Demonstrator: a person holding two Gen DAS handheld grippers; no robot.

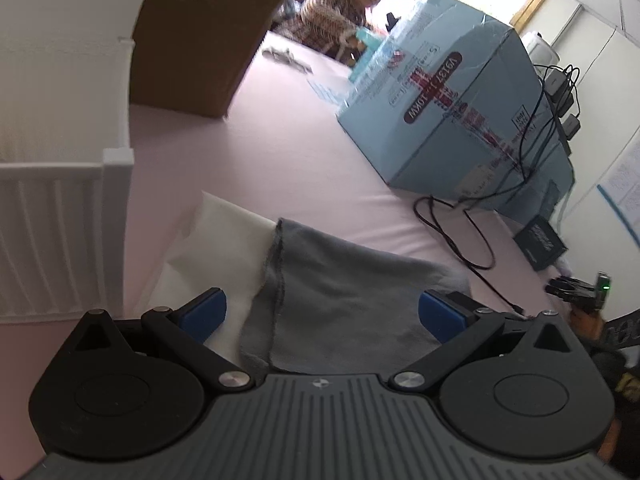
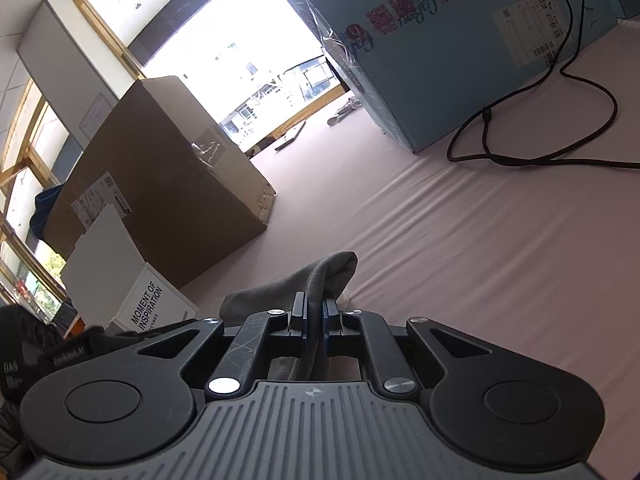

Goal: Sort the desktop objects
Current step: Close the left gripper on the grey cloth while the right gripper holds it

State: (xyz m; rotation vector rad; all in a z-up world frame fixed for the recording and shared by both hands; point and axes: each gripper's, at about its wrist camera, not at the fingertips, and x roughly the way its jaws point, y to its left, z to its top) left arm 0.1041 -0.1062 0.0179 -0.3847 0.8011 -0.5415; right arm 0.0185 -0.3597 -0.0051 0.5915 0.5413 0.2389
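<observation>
A grey cloth [image 1: 344, 300] lies on the pink table cover, partly over a white cloth [image 1: 216, 256]. My left gripper [image 1: 322, 314] stands open just above them, its blue pads [image 1: 204, 314] spread wide on either side of the grey cloth. In the right wrist view, my right gripper [image 2: 315, 312] is shut on a fold of the grey cloth [image 2: 320, 276], which bunches up past the fingertips and hangs down between the jaws. The other hand-held gripper [image 1: 576, 288] shows at the right edge of the left wrist view.
A large light-blue carton [image 1: 460, 104] with black cables [image 1: 460, 224] stands at the back right. A brown cardboard box [image 2: 160, 184] sits at the back left, with a white slatted rack [image 1: 60, 236] and a white "MOMENT OF INSPIRATION" box [image 2: 152, 304] nearby. A person [image 1: 340, 12] sits beyond the table.
</observation>
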